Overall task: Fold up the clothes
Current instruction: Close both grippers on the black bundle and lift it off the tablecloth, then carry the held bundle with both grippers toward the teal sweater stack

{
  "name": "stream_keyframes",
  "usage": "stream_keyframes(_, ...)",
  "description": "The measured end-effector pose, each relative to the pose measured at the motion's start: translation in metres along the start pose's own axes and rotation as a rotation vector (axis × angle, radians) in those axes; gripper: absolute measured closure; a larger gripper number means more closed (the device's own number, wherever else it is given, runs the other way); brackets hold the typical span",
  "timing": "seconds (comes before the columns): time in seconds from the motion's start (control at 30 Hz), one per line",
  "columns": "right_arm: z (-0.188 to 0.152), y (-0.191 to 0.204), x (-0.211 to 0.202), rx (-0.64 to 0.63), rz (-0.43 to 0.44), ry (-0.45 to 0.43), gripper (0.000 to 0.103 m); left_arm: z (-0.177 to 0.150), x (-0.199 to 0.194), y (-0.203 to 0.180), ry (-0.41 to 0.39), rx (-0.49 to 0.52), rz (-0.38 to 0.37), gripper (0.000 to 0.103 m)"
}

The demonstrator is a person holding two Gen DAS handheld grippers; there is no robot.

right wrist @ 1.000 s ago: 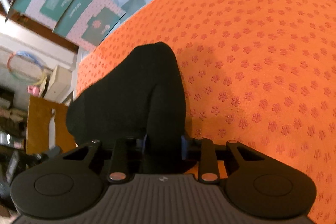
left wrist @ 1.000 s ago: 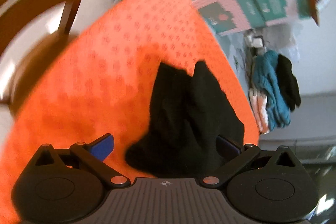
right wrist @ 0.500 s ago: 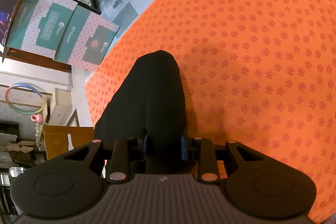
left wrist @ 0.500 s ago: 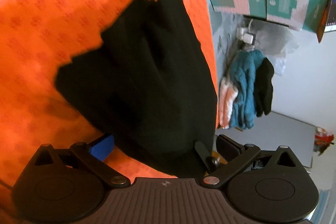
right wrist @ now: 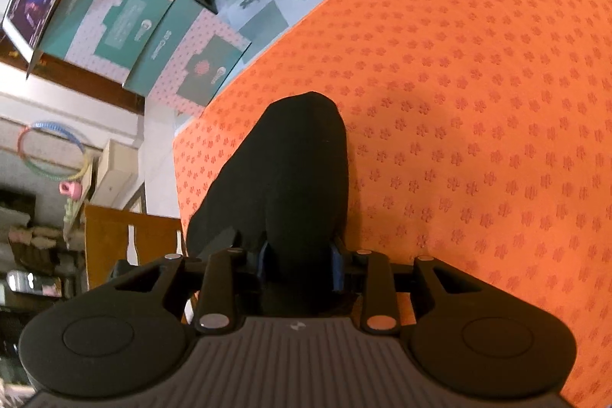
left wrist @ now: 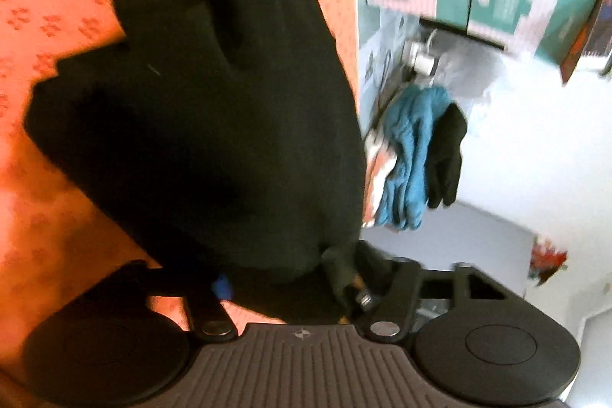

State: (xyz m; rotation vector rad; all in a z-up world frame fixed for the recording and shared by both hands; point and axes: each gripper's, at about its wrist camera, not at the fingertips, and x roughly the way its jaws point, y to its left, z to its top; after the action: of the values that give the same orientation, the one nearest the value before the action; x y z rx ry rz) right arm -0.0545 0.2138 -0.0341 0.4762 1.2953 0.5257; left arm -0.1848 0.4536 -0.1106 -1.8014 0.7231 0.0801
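We hold the black cloth (left wrist: 214,125) mid-frame over the orange mat (right wrist: 478,109), right gripper (right wrist: 298,264) and left gripper (left wrist: 283,278) both clamped on it; uneven pulling could bunch the fold

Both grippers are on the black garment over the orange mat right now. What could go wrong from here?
1. The black garment hangs bunched, not flat, so laying it down now may set a crooked fold.
2. The left gripper works right at the edge of the orange mat; cloth could slide off that side.
3. The right gripper pinches a thick wad; layers may slip unevenly when pulled.
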Motion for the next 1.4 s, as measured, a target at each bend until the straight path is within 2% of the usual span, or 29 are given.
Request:
stream_keyframes(0.07, 0.0, -0.004, 0.003, -0.001, 0.002, 0.01, 0.062, 0.004, -0.003, 0.005, -0.002, -0.03, -0.009, 0.064)
stream_keyframes(0.13, -0.002, -0.005, 0.006, -0.044, -0.001, 0.011, 0.059, 0.007, -0.008, 0.01, -0.008, -0.047, -0.006, 0.073)
stream_keyframes(0.23, -0.006, -0.008, 0.012, -0.097, -0.016, 0.014, 0.053, 0.009, -0.01, 0.014, -0.011, -0.067, -0.014, 0.073)
stream_keyframes(0.37, -0.012, -0.015, 0.022, -0.137, -0.034, 0.012, 0.036, 0.011, -0.01, 0.016, -0.006, -0.068, -0.005, 0.073)
stream_keyframes(0.47, -0.015, -0.02, 0.031, -0.166, -0.045, 0.0, 0.026, 0.012, -0.01, 0.018, -0.006, -0.072, -0.003, 0.07)
stream_keyframes(0.53, -0.016, -0.028, 0.036, -0.142, -0.026, -0.003, 0.023, 0.013, -0.01, 0.018, -0.005, -0.075, -0.001, 0.07)
stream_keyframes(0.63, -0.014, -0.043, 0.046, -0.051, 0.026, 0.022, 0.019, 0.015, -0.011, 0.02, -0.007, -0.078, 0.002, 0.063)
stream_keyframes(0.7, -0.016, -0.048, 0.053, -0.009, 0.059, 0.035, 0.019, 0.015, -0.013, 0.021, -0.01, -0.08, 0.004, 0.058)
stream_keyframes(0.73, -0.018, -0.05, 0.056, 0.007, 0.069, 0.04, 0.019, 0.015, -0.014, 0.021, -0.012, -0.081, 0.005, 0.052)
stream_keyframes(0.77, -0.019, -0.051, 0.058, 0.022, 0.079, 0.044, 0.02, 0.015, -0.015, 0.022, -0.014, -0.081, 0.007, 0.041)
stream_keyframes(0.8, -0.019, -0.049, 0.056, 0.032, 0.081, 0.044, 0.024, 0.015, -0.016, 0.022, -0.016, -0.082, 0.011, 0.036)
stream_keyframes(0.83, -0.019, -0.047, 0.054, 0.042, 0.082, 0.044, 0.029, 0.016, -0.018, 0.022, -0.017, -0.082, 0.019, 0.026)
stream_keyframes(0.87, -0.018, -0.046, 0.052, 0.052, 0.084, 0.044, 0.039, 0.016, -0.019, 0.022, -0.016, -0.081, 0.026, 0.021)
stream_keyframes(0.9, -0.018, -0.044, 0.05, 0.063, 0.086, 0.044, 0.051, 0.016, -0.021, 0.021, -0.013, -0.076, 0.029, 0.018)
stream_keyframes(0.97, -0.017, -0.041, 0.046, 0.083, 0.089, 0.044, 0.061, 0.015, -0.026, 0.019, -0.011, -0.063, 0.034, 0.007)
stream_keyframes(1.03, -0.017, -0.037, 0.042, 0.104, 0.093, 0.045, 0.064, 0.011, -0.033, 0.018, -0.019, -0.049, 0.03, 0.001)
stream_keyframes(1.4, -0.011, -0.008, 0.02, 0.177, 0.119, 0.045, 0.066, 0.0, -0.034, 0.016, -0.061, -0.004, 0.012, 0.0)
